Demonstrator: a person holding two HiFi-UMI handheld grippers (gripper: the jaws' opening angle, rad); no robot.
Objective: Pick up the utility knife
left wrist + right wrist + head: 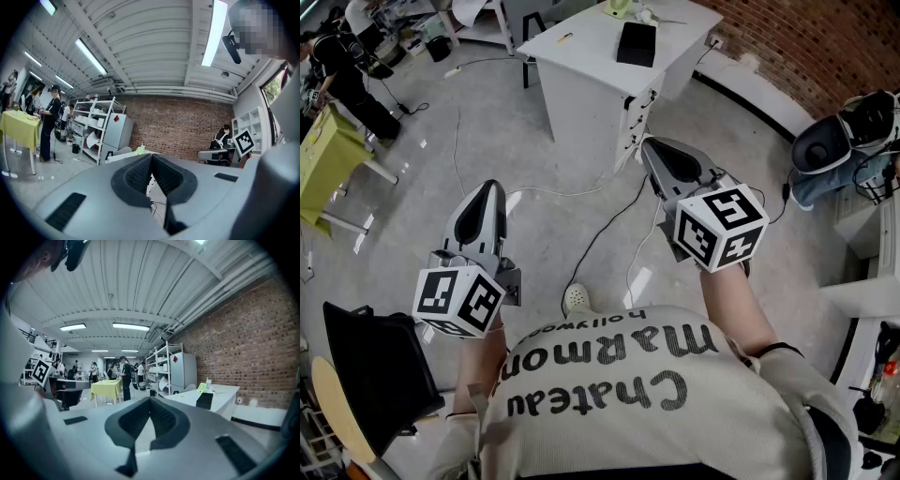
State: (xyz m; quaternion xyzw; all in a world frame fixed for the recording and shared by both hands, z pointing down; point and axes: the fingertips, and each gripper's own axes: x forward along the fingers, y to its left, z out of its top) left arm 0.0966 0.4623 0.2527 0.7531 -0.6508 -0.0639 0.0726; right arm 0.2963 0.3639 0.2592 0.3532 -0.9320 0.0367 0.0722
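The person's shirt is showing its print upside down to the head camera: "Chateau" in large letters, "MaRmon" beyond it running into a fold, and a smaller "hollywoo" near the collar. The marker cube on the left gripper and the one on the right gripper are showing only black-and-white square patterns, no words.

Both grippers are hanging over the grey floor, well short of the white table. In the left gripper view the jaws are meeting at their tips with nothing between them. In the right gripper view the jaws are likewise pressing together, empty.

What is probably the utility knife is lying on the table as a small yellow sliver near the left edge, left of a black box and well apart from both grippers. Its long axis is running roughly across the head view, tilting slightly up to the right. It is showing too small to tell which end is the blade.
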